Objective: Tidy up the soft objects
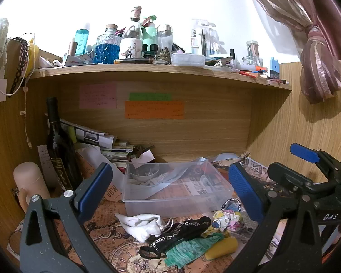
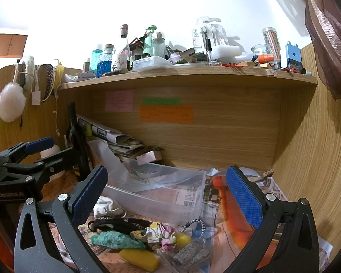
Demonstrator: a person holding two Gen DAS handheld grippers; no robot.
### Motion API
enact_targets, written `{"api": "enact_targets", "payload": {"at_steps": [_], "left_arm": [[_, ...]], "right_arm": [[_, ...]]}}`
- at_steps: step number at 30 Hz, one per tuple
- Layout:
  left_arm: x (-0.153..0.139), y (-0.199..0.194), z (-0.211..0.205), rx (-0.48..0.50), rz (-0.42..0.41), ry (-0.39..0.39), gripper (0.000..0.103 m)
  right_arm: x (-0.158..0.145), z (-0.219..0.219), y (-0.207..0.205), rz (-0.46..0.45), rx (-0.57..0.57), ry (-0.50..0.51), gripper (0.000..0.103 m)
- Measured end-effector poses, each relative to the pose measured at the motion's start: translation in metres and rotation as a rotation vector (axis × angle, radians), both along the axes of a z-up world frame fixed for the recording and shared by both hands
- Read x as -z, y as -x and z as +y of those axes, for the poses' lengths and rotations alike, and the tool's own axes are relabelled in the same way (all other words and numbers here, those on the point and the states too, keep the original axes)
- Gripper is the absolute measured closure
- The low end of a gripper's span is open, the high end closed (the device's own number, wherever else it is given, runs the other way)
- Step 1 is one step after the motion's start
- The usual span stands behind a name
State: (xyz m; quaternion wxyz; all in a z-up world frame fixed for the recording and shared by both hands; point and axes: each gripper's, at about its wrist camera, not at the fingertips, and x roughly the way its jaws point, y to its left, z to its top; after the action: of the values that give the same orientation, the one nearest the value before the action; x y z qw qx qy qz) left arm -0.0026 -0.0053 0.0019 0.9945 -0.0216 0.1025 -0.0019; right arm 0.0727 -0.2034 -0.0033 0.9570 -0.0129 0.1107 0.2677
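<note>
Both tongs, the left tongs (image 1: 170, 188) and the right tongs (image 2: 168, 195), hang wide open and hold nothing above the desk (image 1: 106, 232). The soft objects (image 2: 134, 236) lie in a heap just in front of the clear plastic bin (image 1: 177, 191), which appears to have none inside. The task seems barely begun; next, one tongs must drop onto a single piece, perhaps the white cloth (image 1: 143, 225), and close.

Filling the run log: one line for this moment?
left gripper: open | right gripper: open | soft items: loose before clear bin | nothing held
</note>
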Motion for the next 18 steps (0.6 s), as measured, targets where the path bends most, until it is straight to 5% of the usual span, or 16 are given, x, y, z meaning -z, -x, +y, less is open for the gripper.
{"api": "enact_targets", "payload": {"at_steps": [18], "left_arm": [[0.0029,-0.0027,0.0041,0.011,0.005,0.008,0.000]], "right_arm": [[-0.0005,-0.0010,0.0031,-0.011,0.007,-0.001,0.000]]}}
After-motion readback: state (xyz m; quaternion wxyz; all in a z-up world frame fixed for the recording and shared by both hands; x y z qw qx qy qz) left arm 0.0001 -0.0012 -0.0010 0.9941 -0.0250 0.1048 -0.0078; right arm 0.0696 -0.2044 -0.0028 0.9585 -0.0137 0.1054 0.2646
